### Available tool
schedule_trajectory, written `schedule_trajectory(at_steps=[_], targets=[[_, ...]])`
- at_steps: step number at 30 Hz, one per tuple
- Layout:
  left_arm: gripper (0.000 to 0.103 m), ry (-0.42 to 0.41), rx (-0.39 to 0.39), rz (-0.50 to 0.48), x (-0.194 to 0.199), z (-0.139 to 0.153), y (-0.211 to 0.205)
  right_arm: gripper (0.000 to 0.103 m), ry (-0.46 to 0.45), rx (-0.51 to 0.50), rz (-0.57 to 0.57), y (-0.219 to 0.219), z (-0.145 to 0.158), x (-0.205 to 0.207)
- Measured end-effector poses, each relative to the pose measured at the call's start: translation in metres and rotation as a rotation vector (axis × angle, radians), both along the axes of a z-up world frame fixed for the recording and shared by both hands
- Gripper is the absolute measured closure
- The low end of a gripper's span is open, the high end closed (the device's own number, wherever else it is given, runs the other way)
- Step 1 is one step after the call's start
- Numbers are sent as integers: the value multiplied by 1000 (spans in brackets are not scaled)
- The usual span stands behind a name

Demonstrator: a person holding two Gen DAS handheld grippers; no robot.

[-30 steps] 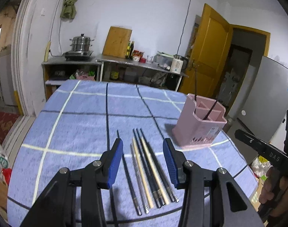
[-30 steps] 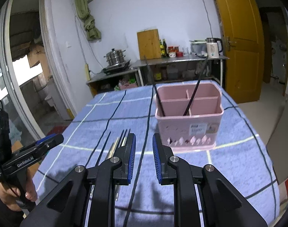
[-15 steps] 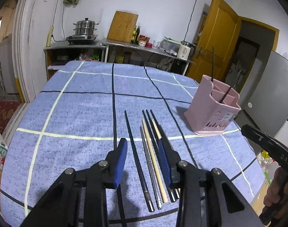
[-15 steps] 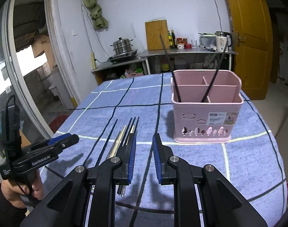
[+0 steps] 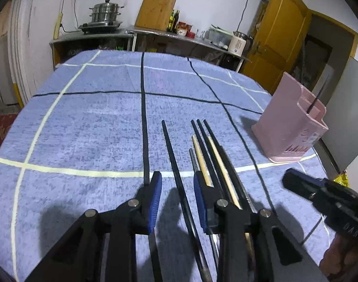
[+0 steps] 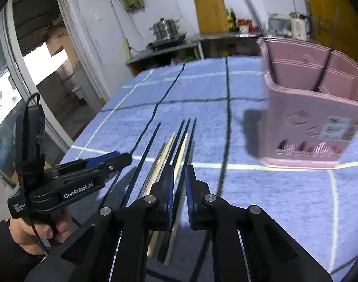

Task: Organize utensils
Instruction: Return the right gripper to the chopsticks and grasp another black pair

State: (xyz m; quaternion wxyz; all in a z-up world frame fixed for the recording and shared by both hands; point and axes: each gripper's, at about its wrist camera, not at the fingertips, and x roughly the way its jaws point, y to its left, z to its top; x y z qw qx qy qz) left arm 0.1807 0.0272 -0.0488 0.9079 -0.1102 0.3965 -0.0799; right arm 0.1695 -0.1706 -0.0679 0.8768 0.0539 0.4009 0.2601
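Several chopsticks, black, wooden and metal, lie side by side on the blue cloth, with one black chopstick apart to their left. My left gripper hangs low over that single chopstick. Its jaws are closing with the stick between them, and a gap shows on both sides. My right gripper is closing over the right side of the bundle, straddling a chopstick without clearly pressing it. A pink utensil holder stands to the right with two black chopsticks upright in it.
A blue checked cloth covers the table, whose near edge lies just under the grippers. Each gripper shows in the other's view, the right gripper and the left gripper, each held by a hand. Behind stand a counter with a steamer pot, a cutting board and a kettle.
Both grippers have come down and forward onto the chopsticks. The left jaws narrowed around the single black chopstick, and the right jaws narrowed over the bundle.
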Motion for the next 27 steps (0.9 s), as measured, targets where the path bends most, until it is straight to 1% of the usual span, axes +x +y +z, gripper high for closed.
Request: schedule_trajectory(at_steps=[5, 10, 16, 18, 21, 25, 27], targets=[[74, 18, -14, -5, 8, -7, 0, 93, 53, -10, 29, 15, -20, 18], [74, 27, -25, -6, 12, -11, 3, 93, 88, -31, 28, 19, -33, 28], [74, 45, -31, -3, 15, -15, 5, 93, 98, -39, 16, 16, -37, 34], [74, 44, -29, -6, 16, -14, 4, 93, 79, -50, 11, 16, -32, 34], [74, 45, -35, -5, 15, -14, 5, 93, 57, -32, 31, 21, -23, 30], [74, 52, -40, -2, 15, -14, 6, 93, 98, -45, 40, 28, -33, 37], [74, 55, -39, -3, 14, -14, 6, 93, 90, -58, 25, 26, -34, 38]])
